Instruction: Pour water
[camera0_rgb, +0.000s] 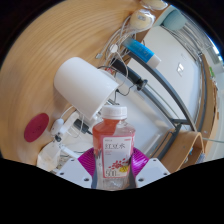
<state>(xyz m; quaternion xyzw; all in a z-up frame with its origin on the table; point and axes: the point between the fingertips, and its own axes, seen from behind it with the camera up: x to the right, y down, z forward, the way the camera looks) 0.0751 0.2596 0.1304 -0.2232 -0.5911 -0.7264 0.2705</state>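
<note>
A clear plastic bottle (113, 148) with reddish drink, a white cap and a pink-and-white label stands between my two fingers, whose magenta pads (88, 160) press on its sides. My gripper (113, 168) is shut on it and holds it upright. Just beyond the bottle a white cup (84, 85) lies tilted on the round wooden table (50, 40), its mouth toward the bottle.
A red round lid or coaster (37, 126) lies on the table to the left. White and black cables (140, 85) and a blue-and-white device (142, 52) lie beyond the cup. A white wall or panel (180, 60) is at the right, past the table's edge.
</note>
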